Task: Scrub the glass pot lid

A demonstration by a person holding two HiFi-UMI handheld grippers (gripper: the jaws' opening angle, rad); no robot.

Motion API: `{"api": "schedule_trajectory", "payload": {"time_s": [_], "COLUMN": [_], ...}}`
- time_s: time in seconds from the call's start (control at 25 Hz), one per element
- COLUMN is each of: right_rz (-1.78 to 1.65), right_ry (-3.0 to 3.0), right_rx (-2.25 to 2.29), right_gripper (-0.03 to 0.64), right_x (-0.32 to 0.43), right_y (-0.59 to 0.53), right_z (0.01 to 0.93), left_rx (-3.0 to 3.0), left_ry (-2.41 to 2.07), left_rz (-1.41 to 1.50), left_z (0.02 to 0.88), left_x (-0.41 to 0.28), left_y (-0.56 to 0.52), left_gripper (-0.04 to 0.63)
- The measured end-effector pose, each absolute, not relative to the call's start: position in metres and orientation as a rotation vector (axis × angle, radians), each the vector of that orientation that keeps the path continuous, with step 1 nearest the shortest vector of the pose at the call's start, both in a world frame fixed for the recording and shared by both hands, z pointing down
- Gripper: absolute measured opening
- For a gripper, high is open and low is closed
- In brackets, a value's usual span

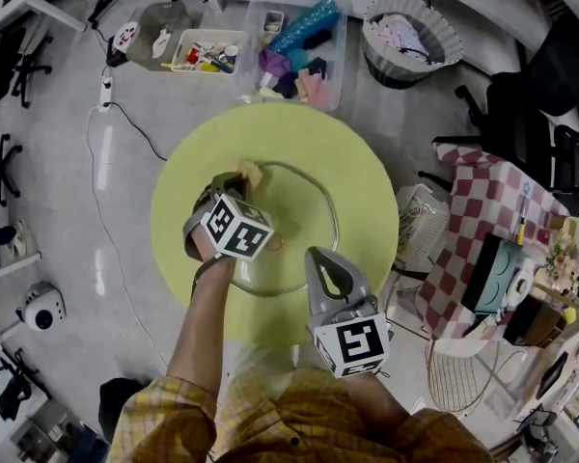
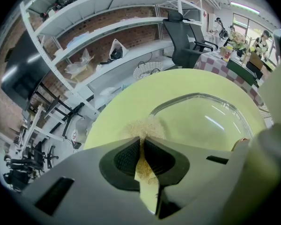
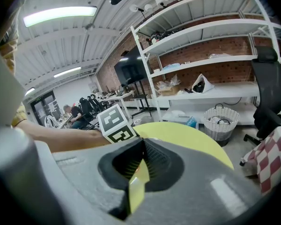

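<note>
Plaid sleeves (image 1: 174,422) lead out to a round, matte yellow-green table (image 1: 367,162), where the glass pot lid (image 1: 304,210) lies flat at the centre, a clear, shallow dome with a thin rim. The left gripper (image 2: 143,146) is clenched on a tan, coarse-fibred scrub pad (image 2: 143,128) at the lid's far-left edge. The right gripper (image 3: 139,165) is pinched nearly closed, seemingly on the small brownish knob (image 1: 274,244), though only a glint shows between its jaws. The glass looks slick. A hard sideways stroke could skate the lid towards the table's edge, and if that pinch slips, nothing else holds it.
</note>
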State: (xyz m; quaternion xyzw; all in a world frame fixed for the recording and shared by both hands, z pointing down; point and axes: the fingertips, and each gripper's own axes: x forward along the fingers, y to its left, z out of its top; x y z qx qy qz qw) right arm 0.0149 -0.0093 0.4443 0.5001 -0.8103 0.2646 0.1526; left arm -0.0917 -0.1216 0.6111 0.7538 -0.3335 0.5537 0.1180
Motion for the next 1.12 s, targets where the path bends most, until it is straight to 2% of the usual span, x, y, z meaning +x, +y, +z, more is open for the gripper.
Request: {"api": "schedule_trajectory", "payload": {"time_s": [1.12], "right_rz": [0.763], "right_ry": [-2.314], "right_rx": [1.484], "right_gripper": [-0.003], "right_x": [0.037], "right_y": [-0.005], "right_z": [0.439], "left_rx": [2.299], "left_ry": [-0.862], "left_rz": [1.638], "left_z": [0.609], "left_x": [-0.043], "left_y": [-0.119], "left_gripper": [0.035]}}
